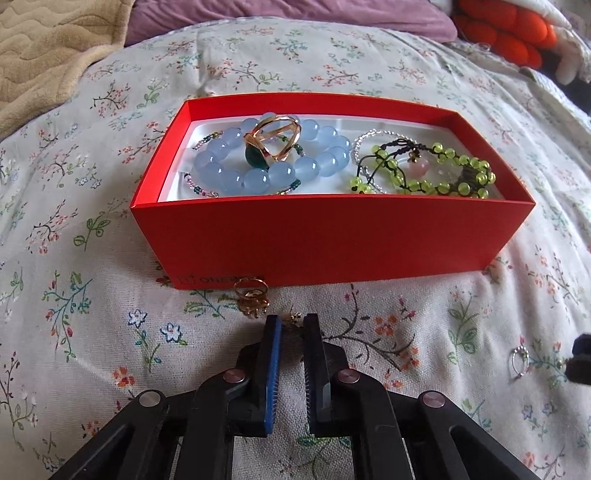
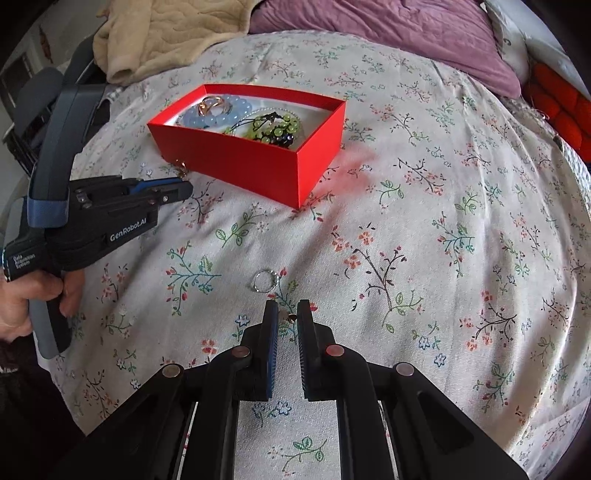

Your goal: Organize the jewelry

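An open red box [image 1: 325, 240] on the flowered bedspread holds a blue bead bracelet [image 1: 273, 173], a gold ring with a green stone [image 1: 275, 142] and a green bead bracelet [image 1: 436, 173]. My left gripper [image 1: 293, 320] is just in front of the box, shut on a small gold piece [image 1: 293, 316] at its tips. A gold flower ring [image 1: 251, 297] lies to its left. My right gripper [image 2: 288, 308] is shut on a small pale and gold piece [image 2: 287, 316]. A thin silver ring [image 2: 264, 282] lies on the bedspread just beyond it. The left gripper [image 2: 186, 189] shows at the left in the right wrist view.
A beige blanket [image 2: 166, 37] and a purple quilt [image 2: 388, 33] lie behind the box. An orange knitted thing [image 1: 506, 33] is at the far right. A hand [image 2: 33, 299] holds the left gripper's handle. Bare bedspread [image 2: 461, 221] stretches to the right of the box.
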Motion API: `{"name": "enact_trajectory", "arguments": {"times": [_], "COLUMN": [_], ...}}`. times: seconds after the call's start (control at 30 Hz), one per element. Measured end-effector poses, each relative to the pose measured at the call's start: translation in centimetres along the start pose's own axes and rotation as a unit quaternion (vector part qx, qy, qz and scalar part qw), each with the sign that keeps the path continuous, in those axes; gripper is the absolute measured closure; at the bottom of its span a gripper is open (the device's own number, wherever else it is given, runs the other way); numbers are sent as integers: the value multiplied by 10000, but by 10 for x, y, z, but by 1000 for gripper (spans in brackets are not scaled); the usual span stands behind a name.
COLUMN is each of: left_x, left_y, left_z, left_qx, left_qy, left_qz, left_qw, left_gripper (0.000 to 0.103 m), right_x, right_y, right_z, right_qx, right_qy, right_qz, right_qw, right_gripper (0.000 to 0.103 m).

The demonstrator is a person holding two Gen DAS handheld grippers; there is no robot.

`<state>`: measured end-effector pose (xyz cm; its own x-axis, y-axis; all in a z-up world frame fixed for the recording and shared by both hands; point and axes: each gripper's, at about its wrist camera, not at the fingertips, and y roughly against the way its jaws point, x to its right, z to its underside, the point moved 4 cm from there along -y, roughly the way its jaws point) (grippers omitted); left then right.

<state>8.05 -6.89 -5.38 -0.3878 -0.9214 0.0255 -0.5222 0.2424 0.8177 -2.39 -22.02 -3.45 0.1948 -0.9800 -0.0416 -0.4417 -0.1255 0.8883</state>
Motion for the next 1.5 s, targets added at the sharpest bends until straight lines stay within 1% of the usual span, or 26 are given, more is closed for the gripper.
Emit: {"name": "enact_trajectory", "arguments": {"times": [0.33, 0.63, 0.9, 1.1, 1.3, 1.5], "left_x": [1, 2, -1, -11, -24, -41], "left_y": [17, 43, 69, 84, 79, 52], "left_z": [2, 0, -17, -37, -58, -68], "left_qx": [-219, -336, -224, -42, -95, -314], "left_qy": [-35, 38, 83, 170, 349, 885], "left_qz": [164, 403, 588, 576, 617, 794], "left_qw": [9996, 9986, 9980, 9982, 9974, 9924], "left_gripper": [98, 98, 98, 98, 98, 98], "right_x": [11, 5, -4, -8, -6, -2], "right_y": [6, 10, 26, 36, 32, 14], "right_z": [-18, -35, -61, -86, -111, -128], "right_qx": [-88, -86, 152, 334, 429, 339], "right_qy": [-349, -522, -629, -862, -1169, -1461], "right_qz": [14, -88, -267, -492, -708, -829], "right_qw": [9994, 9986, 9975, 9945, 9897, 9852], "right_gripper": [92, 92, 92, 92, 92, 92]}}
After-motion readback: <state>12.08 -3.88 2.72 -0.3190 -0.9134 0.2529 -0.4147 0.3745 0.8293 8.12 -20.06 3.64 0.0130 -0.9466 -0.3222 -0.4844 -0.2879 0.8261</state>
